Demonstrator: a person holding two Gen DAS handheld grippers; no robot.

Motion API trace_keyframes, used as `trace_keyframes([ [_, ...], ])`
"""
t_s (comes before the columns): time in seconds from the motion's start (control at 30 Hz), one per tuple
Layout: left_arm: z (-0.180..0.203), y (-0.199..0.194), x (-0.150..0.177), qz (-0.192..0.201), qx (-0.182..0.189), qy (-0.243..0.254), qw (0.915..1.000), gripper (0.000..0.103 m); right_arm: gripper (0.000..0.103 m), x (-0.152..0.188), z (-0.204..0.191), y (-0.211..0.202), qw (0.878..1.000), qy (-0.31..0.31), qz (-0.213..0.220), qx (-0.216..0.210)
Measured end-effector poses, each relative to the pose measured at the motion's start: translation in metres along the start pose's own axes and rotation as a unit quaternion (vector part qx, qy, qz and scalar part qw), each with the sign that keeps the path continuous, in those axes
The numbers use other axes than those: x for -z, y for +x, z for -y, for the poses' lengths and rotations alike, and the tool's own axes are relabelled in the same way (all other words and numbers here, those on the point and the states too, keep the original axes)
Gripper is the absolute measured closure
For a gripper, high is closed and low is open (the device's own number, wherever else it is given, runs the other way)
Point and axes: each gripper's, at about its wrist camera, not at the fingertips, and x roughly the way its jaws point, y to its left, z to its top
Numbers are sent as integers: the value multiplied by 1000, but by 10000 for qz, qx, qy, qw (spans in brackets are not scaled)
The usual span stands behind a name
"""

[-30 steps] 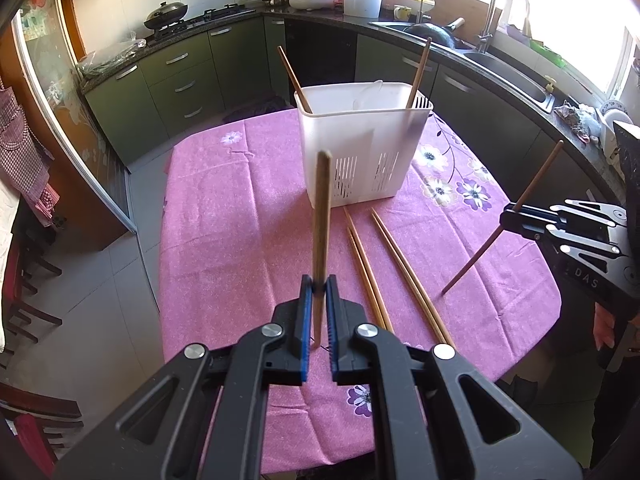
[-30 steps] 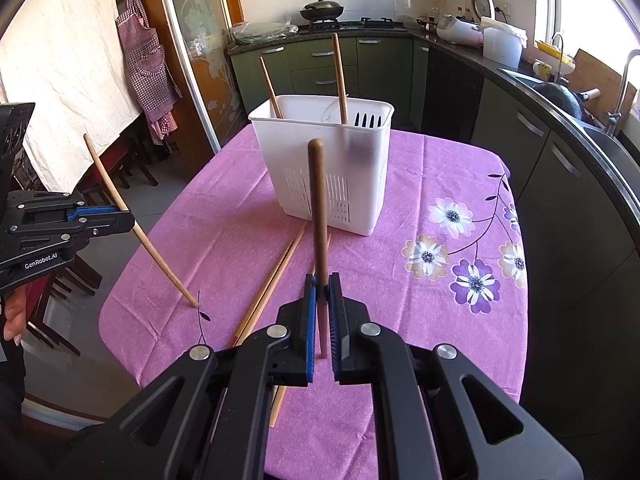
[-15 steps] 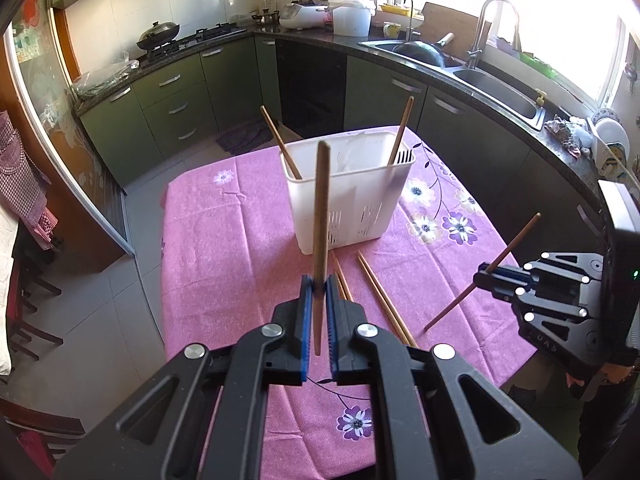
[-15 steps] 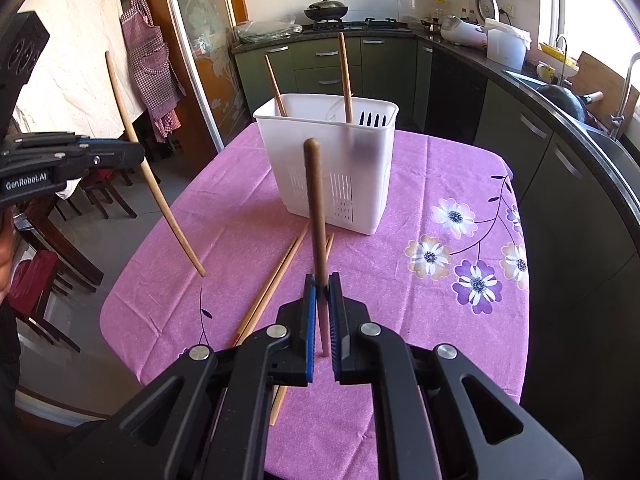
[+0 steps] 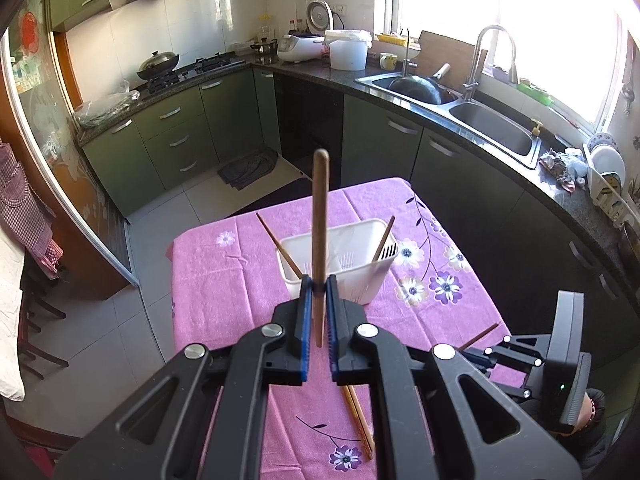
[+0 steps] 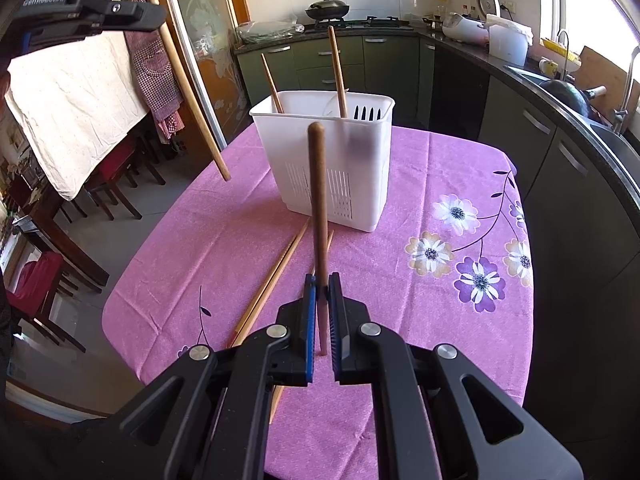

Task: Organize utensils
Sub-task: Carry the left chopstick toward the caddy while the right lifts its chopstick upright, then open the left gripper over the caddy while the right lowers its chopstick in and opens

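A white utensil basket stands on the pink tablecloth with two wooden chopsticks and a fork leaning in it. My left gripper is shut on a wooden chopstick and holds it upright, high above the table; it shows at the top left of the right wrist view. My right gripper is shut on a darker chopstick, upright, lower and in front of the basket. Loose chopsticks lie on the cloth.
The table has floral pink cloth and edges close on all sides. Green kitchen cabinets, a sink and a counter wrap behind and to the right. Chairs stand to the left.
My left gripper has risen well above the table with its chopstick, so the basket looks smaller and lower. My right gripper has stayed almost still with its chopstick.
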Motion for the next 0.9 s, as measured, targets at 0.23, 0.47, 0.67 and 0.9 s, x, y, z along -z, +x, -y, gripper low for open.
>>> trace_keyframes([
  [0.23, -5, -12, -43, 299, -99, -120, 9994, 96, 96, 1, 1, 1, 10000, -8, 3, -66],
  [0.47, -10, -2, -73, 457, -222, -214, 9985, 96, 96, 2, 6, 2, 9999, 23, -9, -105],
  [0.67, -13, 41, -74, 113, -223, -272, 9993, 96, 96, 4, 8, 1, 9999, 38, -22, -153],
  [0.9, -16, 90, -46, -438, -131, -216, 9987, 92, 96, -5, 9, -6, 9997, 86, 30, -226],
])
